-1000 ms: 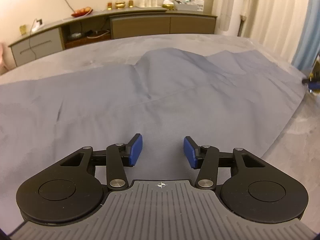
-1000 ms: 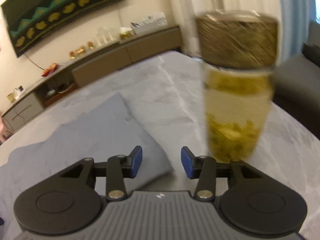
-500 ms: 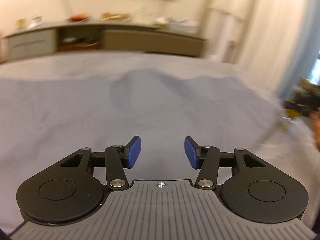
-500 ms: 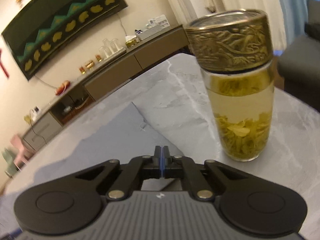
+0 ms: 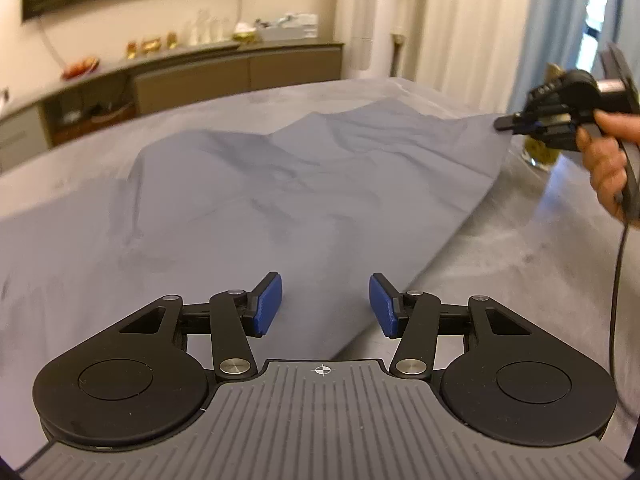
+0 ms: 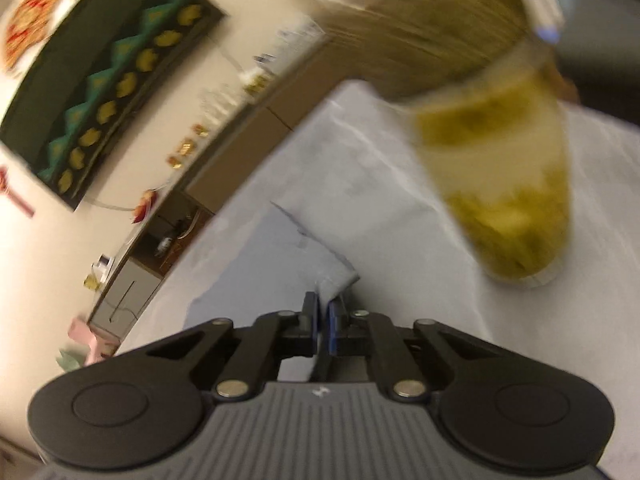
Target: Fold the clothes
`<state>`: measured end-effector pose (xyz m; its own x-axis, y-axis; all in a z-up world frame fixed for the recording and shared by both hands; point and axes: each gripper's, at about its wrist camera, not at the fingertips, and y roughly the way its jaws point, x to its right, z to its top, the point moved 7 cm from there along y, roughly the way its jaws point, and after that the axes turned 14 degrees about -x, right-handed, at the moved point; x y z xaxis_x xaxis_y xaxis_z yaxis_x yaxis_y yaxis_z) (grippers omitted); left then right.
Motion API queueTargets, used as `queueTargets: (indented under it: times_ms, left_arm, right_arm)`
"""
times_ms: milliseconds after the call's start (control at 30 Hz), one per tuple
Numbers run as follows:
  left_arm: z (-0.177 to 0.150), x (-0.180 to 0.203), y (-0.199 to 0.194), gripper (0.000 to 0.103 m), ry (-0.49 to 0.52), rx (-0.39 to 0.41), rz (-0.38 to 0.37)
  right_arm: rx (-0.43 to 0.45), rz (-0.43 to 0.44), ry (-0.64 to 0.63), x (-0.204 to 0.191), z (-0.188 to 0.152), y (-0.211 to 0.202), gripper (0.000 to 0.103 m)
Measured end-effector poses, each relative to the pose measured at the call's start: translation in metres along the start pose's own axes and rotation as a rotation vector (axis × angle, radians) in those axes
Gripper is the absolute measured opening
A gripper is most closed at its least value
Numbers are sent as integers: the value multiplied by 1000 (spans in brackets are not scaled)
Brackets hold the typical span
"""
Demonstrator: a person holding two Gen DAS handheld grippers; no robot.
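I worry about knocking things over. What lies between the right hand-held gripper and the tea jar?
Only bare marble table shows between the right hand-held gripper, shut on the grey cloth, and the tea jar, in the blurred right wrist view.

Grey marble table [image 5: 520, 248], blue-grey garment [image 5: 280, 184], tea jar [image 6: 508, 184]

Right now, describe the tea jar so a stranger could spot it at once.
Start at the grey table and follow the blue cloth to the corner pinched in the right gripper. Just beyond stands the tea jar. It is the only glass there: yellow-green tea, leaves inside, brassy lid.
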<state>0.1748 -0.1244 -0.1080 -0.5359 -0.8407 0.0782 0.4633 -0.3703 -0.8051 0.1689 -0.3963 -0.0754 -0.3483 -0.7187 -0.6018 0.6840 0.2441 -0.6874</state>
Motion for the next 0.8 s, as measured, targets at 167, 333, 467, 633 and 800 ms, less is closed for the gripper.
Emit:
queueTargets:
  times_ms: [167,333,467,633,800]
  left_arm:
    - [-5,-11,5,44,-49,-27,14]
    - [-9,-15,2,45,-79,-19,24]
    - [-9,-7,2,50,-49,-25,6]
    - [-12,0,1,54,5,-27,10]
    - [-11,-7,2,54,-19,-30,-12]
  right_arm:
    - [119,27,-227,-52,8,-18,4]
    - [161,-38,-261,-52,16,-21,4]
    - [2,-256,-118,-1,11,15,4]
    - [2,-261,-123,1,8,2,4]
    - [33,-271,-135,-1,10,-6,15]
